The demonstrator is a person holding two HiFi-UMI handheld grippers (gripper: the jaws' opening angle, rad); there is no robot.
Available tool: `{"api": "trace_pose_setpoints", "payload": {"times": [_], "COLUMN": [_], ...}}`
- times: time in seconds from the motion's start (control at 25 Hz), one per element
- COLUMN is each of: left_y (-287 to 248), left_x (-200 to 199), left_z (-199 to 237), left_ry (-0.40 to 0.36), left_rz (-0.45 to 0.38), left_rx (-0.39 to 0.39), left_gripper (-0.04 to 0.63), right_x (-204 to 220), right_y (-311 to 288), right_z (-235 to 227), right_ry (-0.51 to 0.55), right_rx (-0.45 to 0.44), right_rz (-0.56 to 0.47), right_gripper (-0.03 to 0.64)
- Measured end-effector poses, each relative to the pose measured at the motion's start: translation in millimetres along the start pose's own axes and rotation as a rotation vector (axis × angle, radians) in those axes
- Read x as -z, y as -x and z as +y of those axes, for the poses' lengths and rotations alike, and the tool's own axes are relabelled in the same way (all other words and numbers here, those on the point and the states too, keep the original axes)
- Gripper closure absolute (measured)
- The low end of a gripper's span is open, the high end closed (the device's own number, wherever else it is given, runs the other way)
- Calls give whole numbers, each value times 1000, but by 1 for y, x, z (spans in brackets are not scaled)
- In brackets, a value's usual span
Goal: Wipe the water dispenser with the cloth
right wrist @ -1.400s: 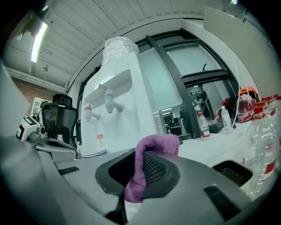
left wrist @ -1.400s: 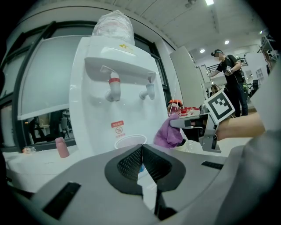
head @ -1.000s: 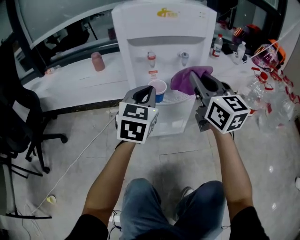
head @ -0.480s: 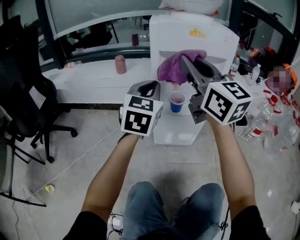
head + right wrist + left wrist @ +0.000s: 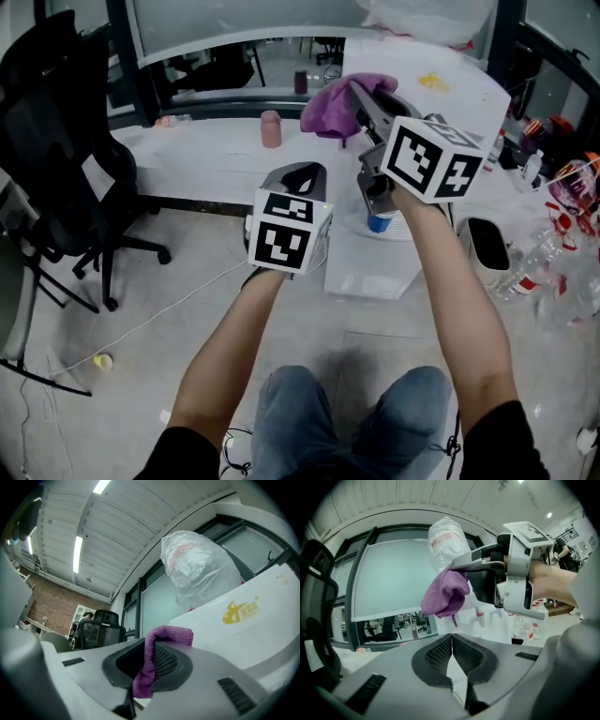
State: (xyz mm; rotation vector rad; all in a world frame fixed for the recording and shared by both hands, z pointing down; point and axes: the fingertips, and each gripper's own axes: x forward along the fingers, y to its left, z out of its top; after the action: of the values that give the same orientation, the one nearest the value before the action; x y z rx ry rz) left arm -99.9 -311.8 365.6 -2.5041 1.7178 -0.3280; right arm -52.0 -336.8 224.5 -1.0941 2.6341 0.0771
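Office floor [image 5: 169, 309], white water dispenser [image 5: 469, 94] ahead. Right gripper [image 5: 364, 98] pinches the purple cloth [image 5: 328, 105] near its top — lay it flat, wipe in overlapping passes. Left gripper [image 5: 302, 176] pressed together, empty — hold it clear.

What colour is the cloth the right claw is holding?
Purple; the cloth shows best in the left gripper view, pinched in the right claw.

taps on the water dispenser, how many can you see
2. Both show in the left gripper view on the water dispenser front: a red tap and another tap just right of it. The head view shows neither.
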Motion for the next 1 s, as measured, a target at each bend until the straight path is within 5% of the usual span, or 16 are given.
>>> {"api": "trace_pose_setpoints", "payload": {"times": [1.0], "left_y": [18], "left_x": [81], "left_z": [6], "left_ry": [29], "left_rz": [87], "left_rx": [-31], "left_gripper": [569], "right_x": [146], "right_y": [17], "right_z": [3], "right_ry": [-53], "right_rx": [41], "right_rz": [184], "right_gripper": [584]}}
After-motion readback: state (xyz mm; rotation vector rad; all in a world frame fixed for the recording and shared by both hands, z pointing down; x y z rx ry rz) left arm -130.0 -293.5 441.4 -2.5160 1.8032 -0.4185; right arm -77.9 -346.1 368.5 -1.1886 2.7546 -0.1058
